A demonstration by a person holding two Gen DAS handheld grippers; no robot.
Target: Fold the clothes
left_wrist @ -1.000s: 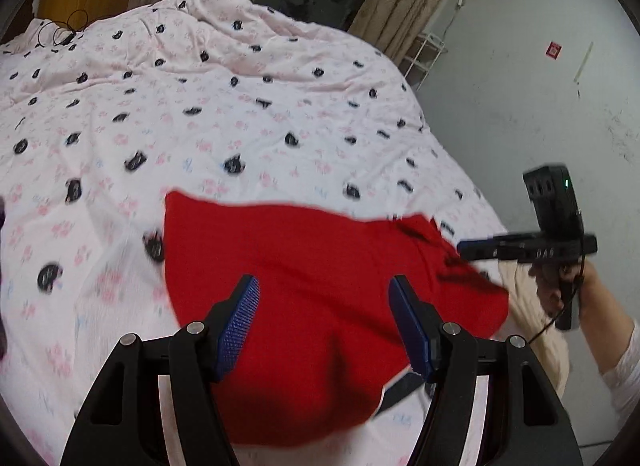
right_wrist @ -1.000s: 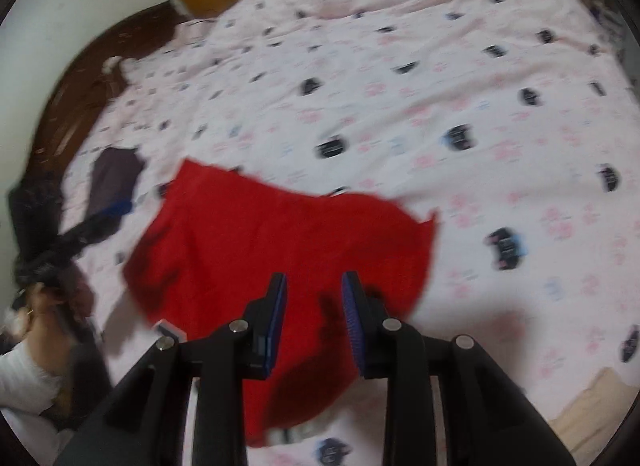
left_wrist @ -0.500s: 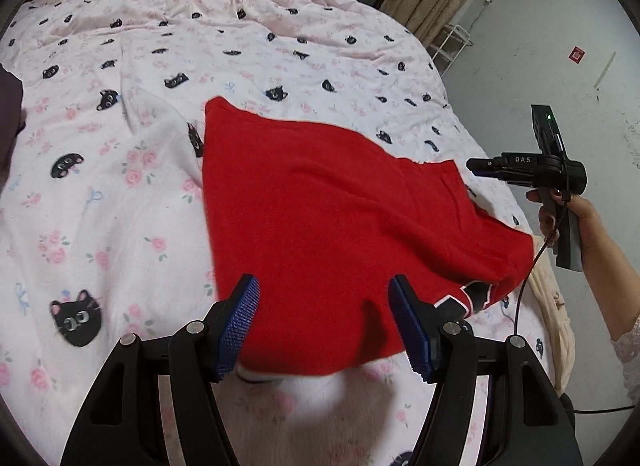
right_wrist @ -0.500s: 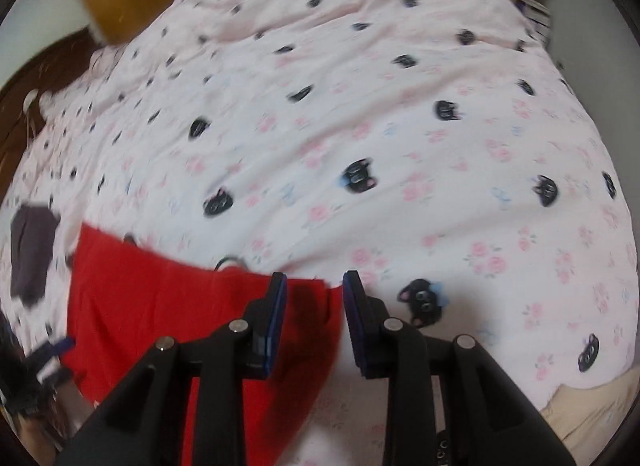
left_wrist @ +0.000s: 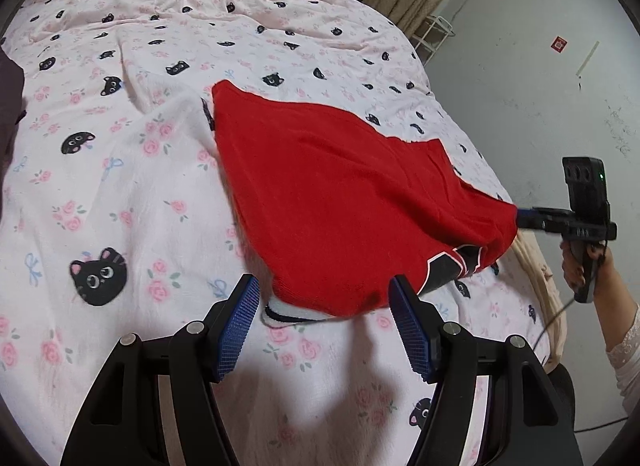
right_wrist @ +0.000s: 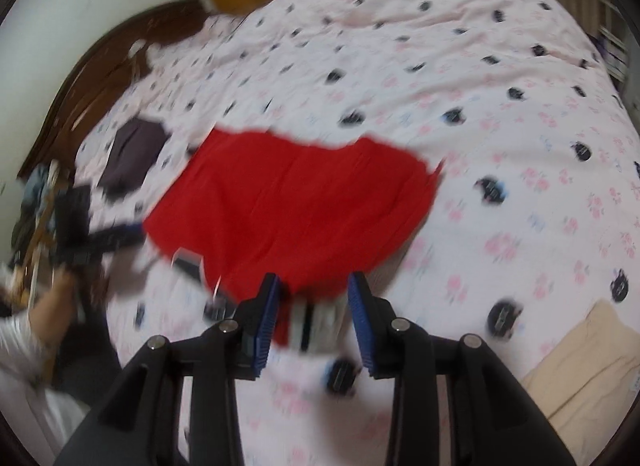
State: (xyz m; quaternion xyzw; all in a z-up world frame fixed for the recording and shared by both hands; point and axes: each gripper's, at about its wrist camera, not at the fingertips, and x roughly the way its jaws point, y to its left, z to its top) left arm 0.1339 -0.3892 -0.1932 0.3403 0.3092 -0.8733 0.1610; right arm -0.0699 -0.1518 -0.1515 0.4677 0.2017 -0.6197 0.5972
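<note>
Between the right gripper (right_wrist: pixel 312 316) pads, now opening: striped hem of red garment (right_wrist: pixel 288 205), not pinched. Left gripper (left_wrist: pixel 324 322) wide, empty, hovering just short of near edge. Garment lies flat on bedspread (left_wrist: pixel 120 185), long axis running toward right gripper.

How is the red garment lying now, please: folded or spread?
Folded: the red garment shows a doubled layer, its striped hem and dark trim peeking from underneath.

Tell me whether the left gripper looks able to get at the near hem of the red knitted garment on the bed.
Probably yes. The left gripper is open, and the red knitted garment lies flat on the cat-print bedsheet, its near hem just ahead of the fingertips with nothing between.
</note>
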